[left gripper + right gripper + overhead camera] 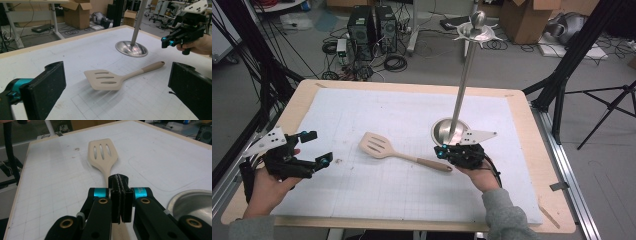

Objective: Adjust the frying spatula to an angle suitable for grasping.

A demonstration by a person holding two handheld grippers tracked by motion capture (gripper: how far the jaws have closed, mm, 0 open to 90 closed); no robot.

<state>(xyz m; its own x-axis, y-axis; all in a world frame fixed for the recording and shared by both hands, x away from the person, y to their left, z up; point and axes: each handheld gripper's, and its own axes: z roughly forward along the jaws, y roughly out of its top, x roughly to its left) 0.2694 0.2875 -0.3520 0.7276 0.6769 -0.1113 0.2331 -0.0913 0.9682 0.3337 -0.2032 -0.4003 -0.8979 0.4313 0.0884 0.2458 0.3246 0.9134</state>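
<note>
A beige slotted spatula (384, 147) lies flat on the white mat (412, 110), blade to the left, handle running right. My right gripper (439, 151) hovers just above the handle's end, jaws pressed together with nothing between them; in the right gripper view the right gripper (120, 180) shows the spatula (103, 153) passing beneath the shut pads. My left gripper (314, 147) is open near the table's left side, aimed at the blade. In the left gripper view the spatula (107, 80) lies between the spread jaws, farther off, and the other gripper (172, 41) hangs above the handle's end.
A steel utensil stand with a round base (447, 131) and a tall pole (464, 75) topped by hooks rises just behind my right gripper. The wooden table edge (542, 150) frames the mat. Computers, cables and boxes sit on the floor beyond.
</note>
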